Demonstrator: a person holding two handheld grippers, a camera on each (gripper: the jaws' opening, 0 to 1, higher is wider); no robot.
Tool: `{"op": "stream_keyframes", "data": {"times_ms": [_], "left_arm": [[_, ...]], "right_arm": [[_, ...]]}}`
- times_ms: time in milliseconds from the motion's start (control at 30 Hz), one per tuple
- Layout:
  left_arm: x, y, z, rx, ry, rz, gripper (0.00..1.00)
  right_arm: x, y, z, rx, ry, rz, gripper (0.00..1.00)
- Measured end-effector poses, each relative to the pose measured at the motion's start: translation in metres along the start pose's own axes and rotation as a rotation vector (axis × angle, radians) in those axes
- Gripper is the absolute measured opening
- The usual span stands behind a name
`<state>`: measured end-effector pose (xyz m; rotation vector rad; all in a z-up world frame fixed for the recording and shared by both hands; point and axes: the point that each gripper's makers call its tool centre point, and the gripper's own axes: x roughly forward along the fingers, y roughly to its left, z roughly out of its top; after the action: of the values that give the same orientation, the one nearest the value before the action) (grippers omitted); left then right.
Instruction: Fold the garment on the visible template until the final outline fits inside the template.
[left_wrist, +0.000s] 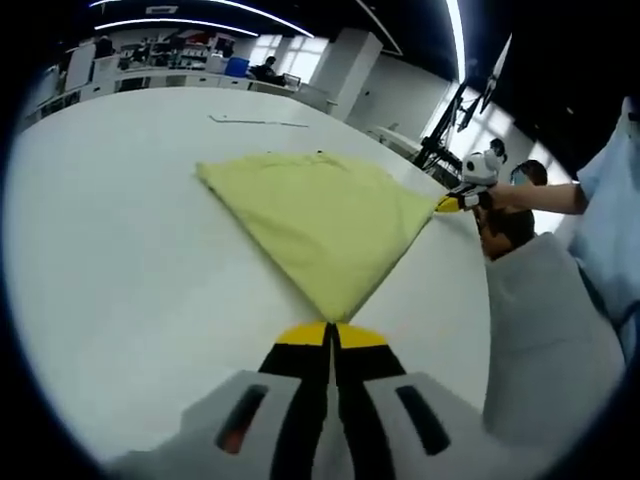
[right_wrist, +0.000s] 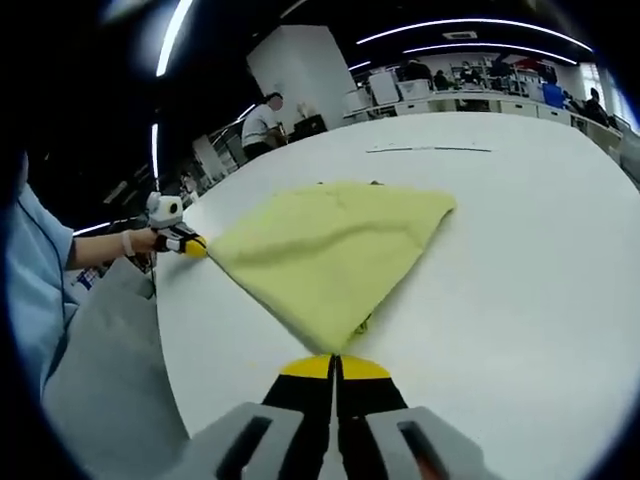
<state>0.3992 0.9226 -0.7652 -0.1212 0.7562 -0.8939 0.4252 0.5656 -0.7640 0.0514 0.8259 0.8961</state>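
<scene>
Garment lies stretched on the white table, a corner pinched in each closed gripper: left at 6 o'clock, right likewise. You appear mid-fold; next, carry both corners across and check the outline against the template line at 12 o'clock.

Plain pale-yellow garment on white table; yellow-tipped black fingers.
</scene>
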Motion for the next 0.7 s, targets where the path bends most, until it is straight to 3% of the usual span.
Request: {"op": "stream_keyframes", "data": {"times_ms": [200,433,567,700], "left_arm": [[-0.004,-0.004,-0.008,0.002,0.018,-0.007,0.00],[-0.024,-0.010,-0.024,-0.031,0.024,0.012,0.00],[-0.033,-0.018,-0.030,-0.050,0.003,0.014,0.00],[-0.034,-0.015,-0.030,-0.055,-0.010,0.035,0.00]], "right_arm": [[0.002,0.006,-0.004,0.005,0.009,0.005,0.00],[0.003,0.020,-0.010,0.004,0.022,0.033,0.00],[0.001,0.029,-0.014,0.005,0.018,0.050,0.00],[0.001,0.025,-0.018,0.025,0.017,0.041,0.00]]}}
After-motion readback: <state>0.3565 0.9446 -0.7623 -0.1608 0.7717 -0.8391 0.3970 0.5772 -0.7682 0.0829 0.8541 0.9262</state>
